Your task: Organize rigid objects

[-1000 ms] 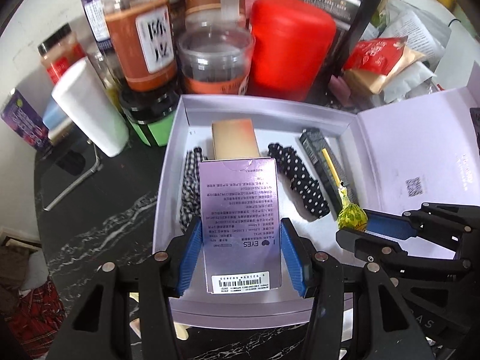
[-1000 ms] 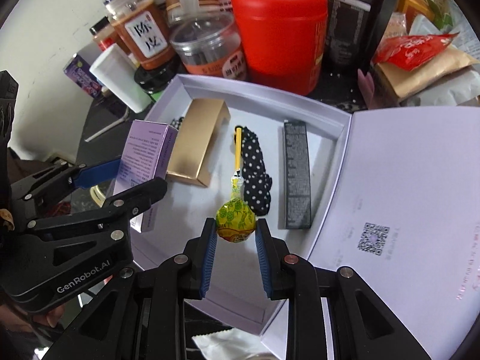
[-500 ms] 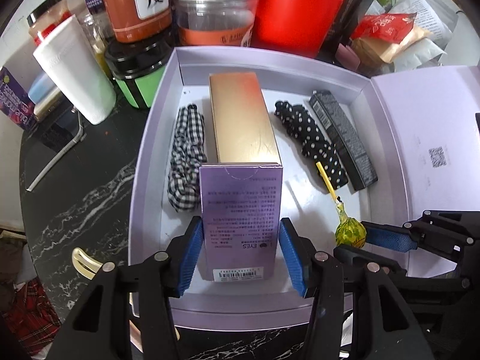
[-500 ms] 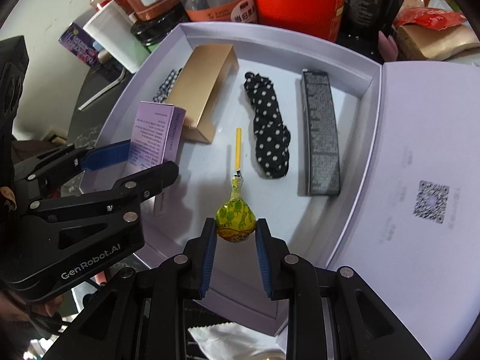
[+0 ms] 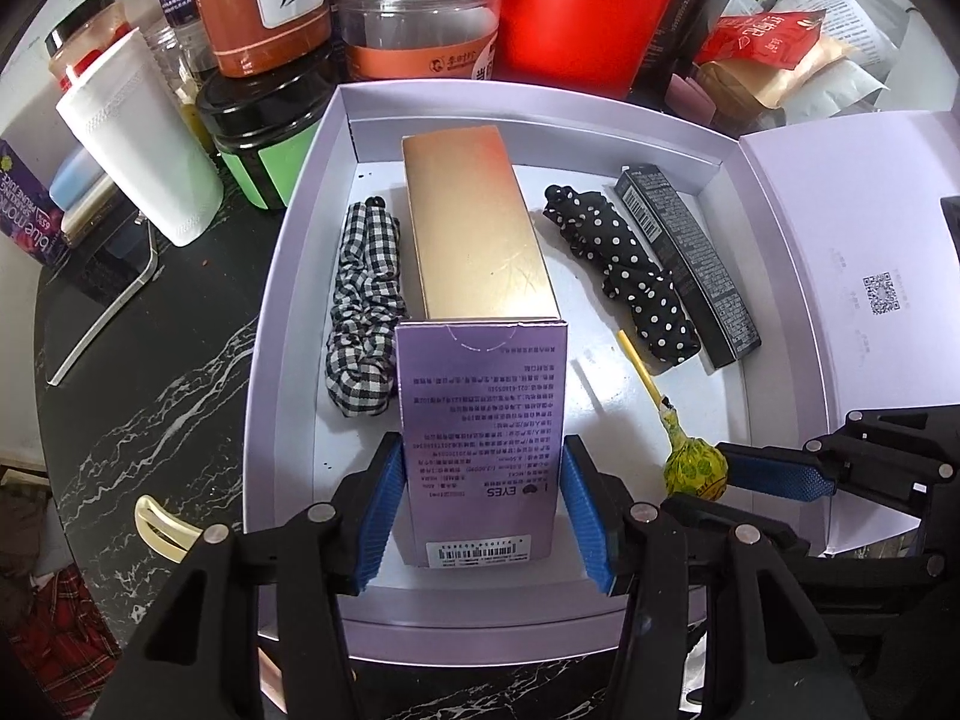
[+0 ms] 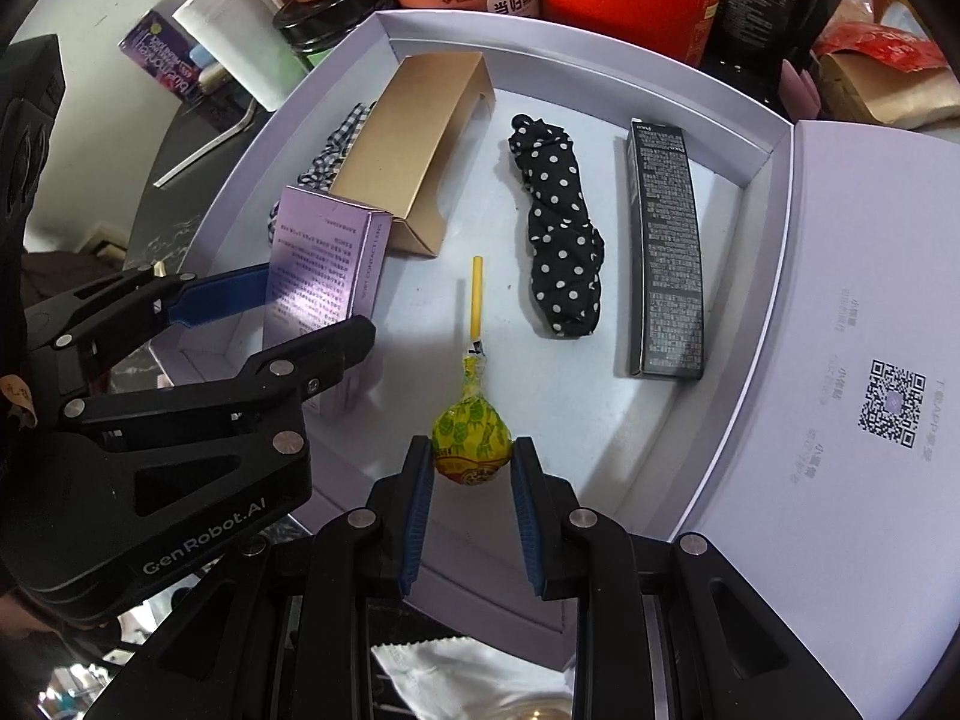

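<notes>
My left gripper [image 5: 477, 504] is shut on a purple carton [image 5: 480, 420], held upright inside the open lilac gift box [image 5: 294, 276], just in front of a gold carton [image 5: 474, 228]. My right gripper [image 6: 471, 468] is shut on the yellow-green head of a lollipop [image 6: 471, 438], its yellow stick pointing away over the box floor. In the right wrist view the left gripper [image 6: 282, 324] and purple carton [image 6: 324, 258] stand to the left. A checked scrunchie [image 5: 363, 306], a polka-dot scrunchie [image 5: 624, 276] and a long black carton [image 5: 684, 258] also lie in the box.
The box's lid [image 5: 852, 276] lies open to the right. Behind the box stand jars [image 5: 420, 12], a red canister [image 5: 588, 12], a white cup [image 5: 144, 138] and snack packets [image 5: 774, 54]. A cream hair clip [image 5: 159, 528] lies on the black marble table [image 5: 150, 396].
Both grippers have come lower into the box with their loads; the purple carton now sits close to the gold carton's near end, and the lollipop hangs nearer the floor.
</notes>
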Demonstrator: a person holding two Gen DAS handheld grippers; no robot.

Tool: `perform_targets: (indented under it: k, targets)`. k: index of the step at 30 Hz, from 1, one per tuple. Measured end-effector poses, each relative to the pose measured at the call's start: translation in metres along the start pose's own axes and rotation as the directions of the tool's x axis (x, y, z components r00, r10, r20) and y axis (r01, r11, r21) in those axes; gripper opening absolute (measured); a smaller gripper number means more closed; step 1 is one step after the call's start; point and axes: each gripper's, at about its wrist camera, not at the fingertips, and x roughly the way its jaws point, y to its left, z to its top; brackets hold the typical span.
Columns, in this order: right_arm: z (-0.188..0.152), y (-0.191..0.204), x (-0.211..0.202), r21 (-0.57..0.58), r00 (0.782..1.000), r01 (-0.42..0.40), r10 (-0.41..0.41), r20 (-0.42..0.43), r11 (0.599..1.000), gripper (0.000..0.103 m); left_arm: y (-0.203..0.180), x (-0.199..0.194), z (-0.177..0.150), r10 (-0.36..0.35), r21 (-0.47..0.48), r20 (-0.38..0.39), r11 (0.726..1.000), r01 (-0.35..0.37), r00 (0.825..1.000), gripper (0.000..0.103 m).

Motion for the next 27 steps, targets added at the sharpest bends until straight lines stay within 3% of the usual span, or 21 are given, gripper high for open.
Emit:
perform_targets:
  k: [12,17,27]
  targets:
    - [0.005,0.008,0.009,-0.011,0.999,0.024,-0.024,-0.021,1.000,0.027,0.006,0.008,0.002,-0.024,-0.019,-0.032,1.000,0.024,0.999,0.051]
    - [0.007,0.012,0.008,-0.012,0.999,0.035,-0.036,-0.013,0.999,0.039,0.011,0.006,0.002,-0.009,-0.040,-0.053,0.999,0.007,0.999,0.051]
    - [0.009,0.012,-0.008,-0.003,0.999,0.042,-0.042,0.014,0.999,0.040,0.023,-0.013,-0.004,-0.012,-0.080,-0.037,0.997,0.009,0.999,0.052]
